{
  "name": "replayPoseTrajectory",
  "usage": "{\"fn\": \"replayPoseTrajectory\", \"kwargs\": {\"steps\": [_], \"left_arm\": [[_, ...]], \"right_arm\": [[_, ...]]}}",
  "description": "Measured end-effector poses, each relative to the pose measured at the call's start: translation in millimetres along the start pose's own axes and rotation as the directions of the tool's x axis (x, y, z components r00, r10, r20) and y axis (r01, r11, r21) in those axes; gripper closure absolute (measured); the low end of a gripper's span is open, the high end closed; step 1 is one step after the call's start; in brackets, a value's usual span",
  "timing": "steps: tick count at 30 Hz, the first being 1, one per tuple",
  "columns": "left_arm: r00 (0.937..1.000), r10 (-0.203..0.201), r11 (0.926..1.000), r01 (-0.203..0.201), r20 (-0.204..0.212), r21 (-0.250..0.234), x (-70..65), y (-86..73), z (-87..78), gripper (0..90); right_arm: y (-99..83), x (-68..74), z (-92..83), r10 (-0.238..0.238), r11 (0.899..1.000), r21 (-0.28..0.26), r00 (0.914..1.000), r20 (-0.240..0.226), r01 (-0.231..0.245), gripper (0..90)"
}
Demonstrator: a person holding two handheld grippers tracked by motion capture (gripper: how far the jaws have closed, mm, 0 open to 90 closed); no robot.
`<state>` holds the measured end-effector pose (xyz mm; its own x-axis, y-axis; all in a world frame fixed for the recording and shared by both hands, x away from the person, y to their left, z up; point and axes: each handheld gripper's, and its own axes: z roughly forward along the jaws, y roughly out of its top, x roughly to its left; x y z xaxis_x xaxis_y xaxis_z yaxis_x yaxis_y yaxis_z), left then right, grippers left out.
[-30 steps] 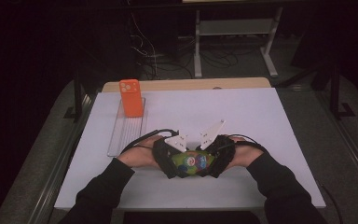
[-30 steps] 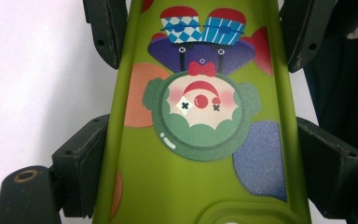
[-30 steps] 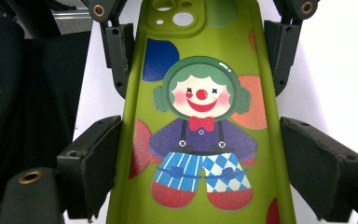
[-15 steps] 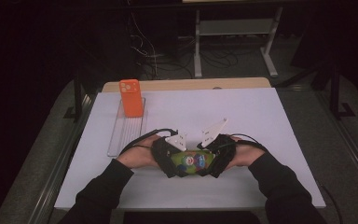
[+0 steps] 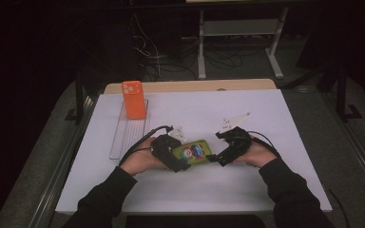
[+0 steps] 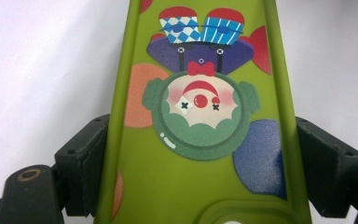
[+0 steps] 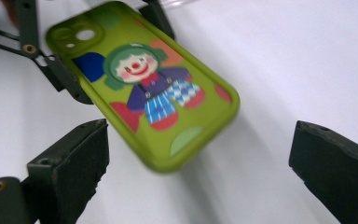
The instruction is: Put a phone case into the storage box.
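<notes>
Green phone case [image 5: 194, 152], long axis running left–right above the white table [image 5: 266, 190], clamped at its left end by the left gripper [image 5: 177, 161]; right gripper [image 5: 217, 159], jaws just opened and empty, stands off its right end.

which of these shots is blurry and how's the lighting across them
Right gripper view: the green phone case is smeared by motion blur and casts a soft shadow on the white table. Left gripper view: sharp and evenly lit, the clown print crisp on the case. High view: the table is bright, the room behind it nearly black, and the orange phone case shows clearly.
</notes>
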<state>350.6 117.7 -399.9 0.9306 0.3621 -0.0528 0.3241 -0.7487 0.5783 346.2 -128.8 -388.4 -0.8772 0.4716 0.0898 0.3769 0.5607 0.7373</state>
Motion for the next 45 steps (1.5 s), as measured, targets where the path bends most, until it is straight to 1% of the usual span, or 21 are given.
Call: {"fn": "replayPoseTrajectory", "kwargs": {"steps": [1, 3, 4, 5, 6, 7, 9, 11, 14, 16, 21, 23, 27, 28, 29, 32, 34, 36, 38, 42, 45], "left_arm": [[0.9995, -0.027, 0.9996, 0.027, -0.017, -0.003, 0.5, -0.1, 0.4, 15.4], [0.9972, -0.057, 0.9983, 0.056, -0.049, -0.012, 1.5, 0.0, 0.6, 15.4], [0.9958, -0.063, 0.998, 0.063, -0.066, -0.006, 2.5, 0.2, -0.2, 15.4], [0.9935, -0.084, 0.9964, 0.083, -0.077, -0.016, 2.5, 0.3, 0.2, 15.4], [0.9927, -0.088, 0.9961, 0.087, -0.083, -0.01, 3.7, 0.4, -0.4, 15.4], [0.99, -0.107, 0.9942, 0.106, -0.092, -0.02, 3.9, 0.2, -0.1, 15.4], [0.9897, -0.099, 0.9951, 0.099, -0.103, -0.007, 6.0, 0.0, -1.8, 15.4], [0.9859, -0.129, 0.9917, 0.129, -0.107, -0.009, 5.8, -0.3, -2.2, 15.4], [0.9824, -0.148, 0.9889, 0.148, -0.114, -0.013, 5.6, -0.1, -2.8, 15.4], [0.9827, -0.144, 0.9895, 0.144, -0.117, -0.011, 6.3, 0.3, -3.4, 15.4], [0.9828, -0.148, 0.989, 0.146, -0.111, -0.023, 7.2, -0.1, -5.3, 15.4], [0.9829, -0.147, 0.989, 0.145, -0.111, -0.029, 7.8, -0.4, -6.0, 15.4], [0.9838, -0.145, 0.9895, 0.143, -0.106, -0.021, 8.1, -0.8, -5.2, 15.4], [0.9836, -0.145, 0.9894, 0.144, -0.107, -0.018, 7.7, -0.4, -5.4, 15.4], [0.9837, -0.144, 0.9896, 0.143, -0.108, -0.018, 7.5, -0.3, -5.4, 15.4], [0.9849, -0.14, 0.9902, 0.139, -0.102, -0.016, 7.2, -0.1, -5.1, 15.4], [0.9857, -0.136, 0.9907, 0.135, -0.1, -0.016, 6.7, -0.3, -4.5, 15.4], [0.9859, -0.136, 0.9907, 0.136, -0.097, -0.013, 6.5, 0.1, -4.9, 15.4], [0.9858, -0.137, 0.9906, 0.136, -0.097, -0.013, 6.6, 0.1, -5.2, 15.4], [0.9864, -0.134, 0.991, 0.133, -0.095, -0.014, 7.0, -0.4, -5.2, 15.4], [0.987, -0.132, 0.9912, 0.132, -0.092, -0.008, 6.3, -0.1, -4.5, 15.4]], "right_arm": [[-1.5, 0.6, 0.9, 0.021, 1.0, -0.003, 0.9993, 0.031, -0.021, 4.6], [-3.6, 1.3, 3.2, 0.057, 0.998, -0.005, 0.9976, 0.039, -0.057, 7.6], [-4.8, 3.4, 3.9, 0.073, 0.997, -0.012, 0.9953, 0.064, -0.072, 8.5], [-6.4, 4.1, 5.6, 0.068, 0.998, -0.023, 0.9944, 0.08, -0.066, 6.7], [-7.3, 5.9, 7.6, 0.094, 0.995, -0.03, 0.993, 0.072, -0.092, 5.0], [-8.3, 7.5, 10.0, 0.11, 0.994, -0.026, 0.9911, 0.074, -0.109, 3.4], [-10.0, 11.3, 15.5, 0.111, 0.994, -0.022, 0.987, 0.116, -0.109, 2.3], [-11.3, 15.3, 20.5, 0.133, 0.991, -0.031, 0.9808, 0.143, -0.129, 1.3], [-13.6, 18.8, 27.3, 0.165, 0.986, -0.055, 0.9747, 0.151, -0.159, 0.0], [-14.5, 21.9, 31.1, 0.192, 0.981, -0.065, 0.9695, 0.152, -0.184, 0.0], [-14.8, 26.5, 36.0, 0.188, 0.981, -0.069, 0.9673, 0.17, -0.179, 0.0], [-16.0, 25.3, 36.3, 0.162, 0.986, -0.069, 0.9696, 0.183, -0.152, 0.0], [-15.3, 27.6, 35.9, 0.132, 0.991, -0.065, 0.968, 0.213, -0.121, 0.0], [-15.5, 27.6, 35.7, 0.105, 0.994, -0.061, 0.9693, 0.222, -0.094, 0.1], [-15.5, 28.3, 35.3, 0.094, 0.995, -0.057, 0.9705, 0.222, -0.083, 0.1], [-15.1, 31.3, 35.0, 0.038, 0.999, -0.034, 0.967, 0.252, -0.031, 0.1], [-15.2, 32.8, 35.0, 0.005, 1.0, -0.028, 0.961, 0.276, 0.003, 0.1], [-15.3, 33.0, 34.5, -0.002, 0.999, -0.031, 0.9619, 0.273, 0.011, 0.1], [-15.7, 33.8, 34.1, -0.026, 0.999, -0.023, 0.9567, 0.29, 0.034, 0.1], [-16.5, 33.0, 33.3, -0.11, 0.994, 0.008, 0.9362, 0.334, 0.114, 0.1], [-17.4, 32.6, 32.8, -0.141, 0.989, 0.018, 0.926, 0.35, 0.144, 0.1]]}}
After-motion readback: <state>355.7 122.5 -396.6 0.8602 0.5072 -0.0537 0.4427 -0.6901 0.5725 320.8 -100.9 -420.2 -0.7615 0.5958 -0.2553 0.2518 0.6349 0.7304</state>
